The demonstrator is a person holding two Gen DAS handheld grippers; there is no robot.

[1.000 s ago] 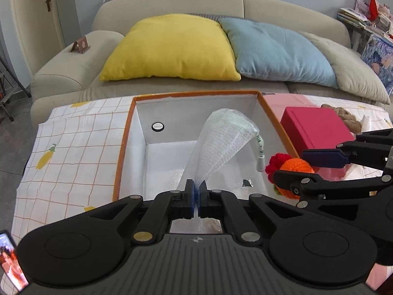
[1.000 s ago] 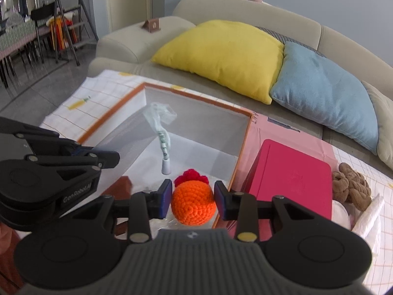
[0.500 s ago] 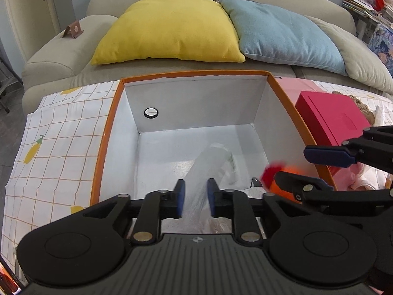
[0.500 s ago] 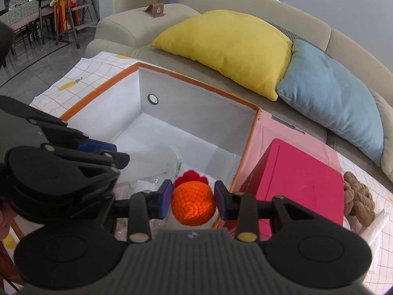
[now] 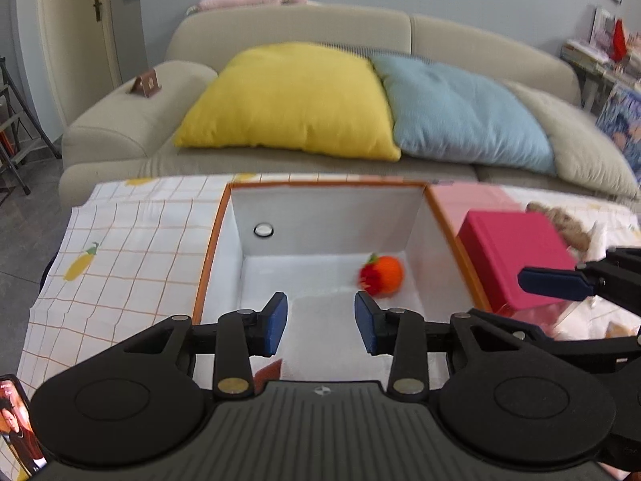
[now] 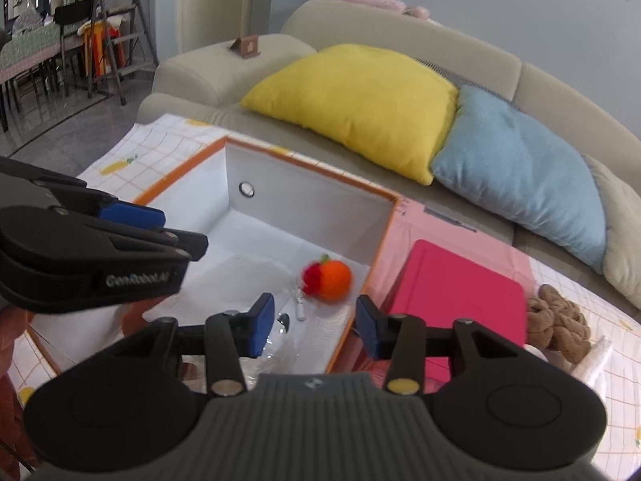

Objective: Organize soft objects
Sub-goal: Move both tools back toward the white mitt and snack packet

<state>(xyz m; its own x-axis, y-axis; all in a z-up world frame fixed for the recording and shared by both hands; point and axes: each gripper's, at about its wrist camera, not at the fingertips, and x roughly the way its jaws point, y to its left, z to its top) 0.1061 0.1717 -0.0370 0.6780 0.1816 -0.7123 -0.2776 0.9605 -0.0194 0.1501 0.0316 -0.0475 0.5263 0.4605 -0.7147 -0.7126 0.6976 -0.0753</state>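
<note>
Soft objects are what I am sorting, and two of them now lie in the orange-rimmed storage box [image 5: 454, 236], which sits ahead of and below both claws. From the left gripper [image 5: 320, 322] I look straight into it: jaws apart, nothing between the blue pads, the white box floor right beyond the fingertips. A white mesh bundle [image 6: 256, 276] lies on that floor, just ahead of the left claw and to the left of the right one. The right gripper [image 6: 315, 325] hangs over the box's near right corner, its jaws apart as well and empty. Beyond its fingertips, slightly left of centre, sits the crocheted orange toy [image 6: 329, 274], resting against the right wall of the box and a little blurred.

I judge the drop-off step finished for both hands, so the fetching of the next item is in hand. Outside the box, to the right of the right claw, lies the red cushion block [image 6: 452, 284], and farther right the brown knitted plush [image 6: 559, 322]. My next move calls for swinging the right claw rightward, clear of the box rim, lowering over the plush with jaws wide, and closing gently on its bulk.
</note>
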